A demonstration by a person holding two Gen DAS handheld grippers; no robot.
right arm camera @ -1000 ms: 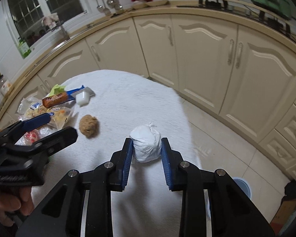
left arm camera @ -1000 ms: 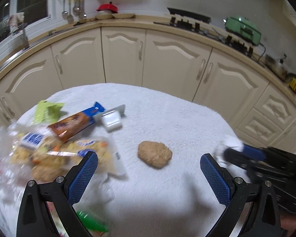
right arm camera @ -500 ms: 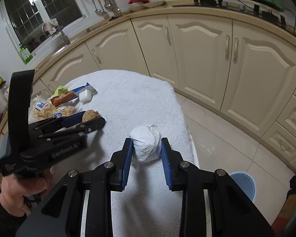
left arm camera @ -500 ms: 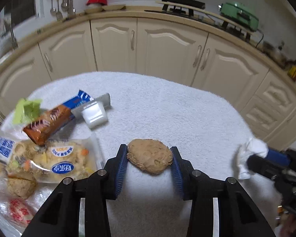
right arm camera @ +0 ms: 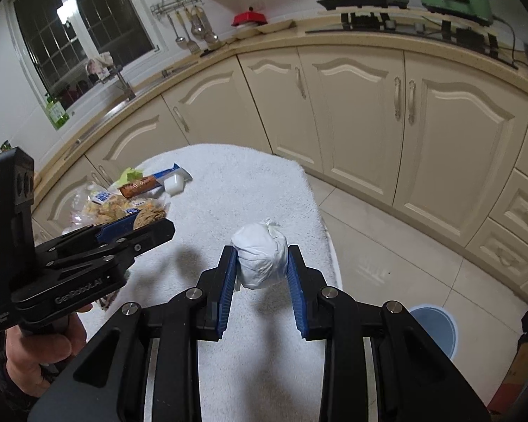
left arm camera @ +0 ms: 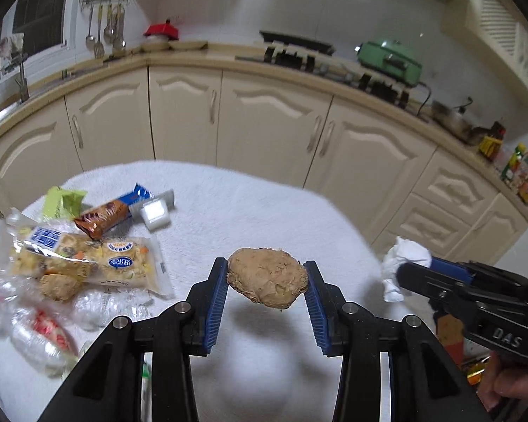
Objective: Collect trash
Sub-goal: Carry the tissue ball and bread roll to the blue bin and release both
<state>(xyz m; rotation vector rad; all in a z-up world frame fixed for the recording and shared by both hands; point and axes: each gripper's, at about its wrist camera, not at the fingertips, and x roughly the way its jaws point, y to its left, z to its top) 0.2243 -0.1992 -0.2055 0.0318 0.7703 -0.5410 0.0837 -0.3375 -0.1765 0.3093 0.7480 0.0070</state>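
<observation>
Claws first: your left claw [left arm camera: 266, 293] is clamped on a rough brown lump [left arm camera: 267, 282], lifted clear of the surface [left arm camera: 264, 211], with its shadow showing on the white towelling below. Your right claw [right arm camera: 260, 274] grips a knotted white tissue ball [right arm camera: 260, 260], also held above the cloth, near the surface's right edge. Both pieces of trash sit squarely between the blue pads [left arm camera: 217, 302], so neither grip looks likely to slip.

Beyond the left claw, to its left, lies a loose pile: a clear bag of snacks [left arm camera: 84, 256], crinkled clear wrappers [left arm camera: 35, 320], a brown and blue biscuit wrapper [left arm camera: 109, 214], a small white tub [left arm camera: 155, 212] touching that wrapper, and a green packet [left arm camera: 61, 202] behind them. These probably remain to be collected.

On the floor to the right of the surface, in the right wrist view, you can see a round blue shape [right arm camera: 433, 330]; it may be a bin, but too little shows to be sure.

To do this step well, keep both grips firm and level while you carry, since the lump looks crumbly and the tissue is soft. Move each load fully over the receptacle before releasing, and keep the two claws apart so they do not collide.

Farthest back, cream cabinets [right arm camera: 352, 112] curve round the kitchen.
</observation>
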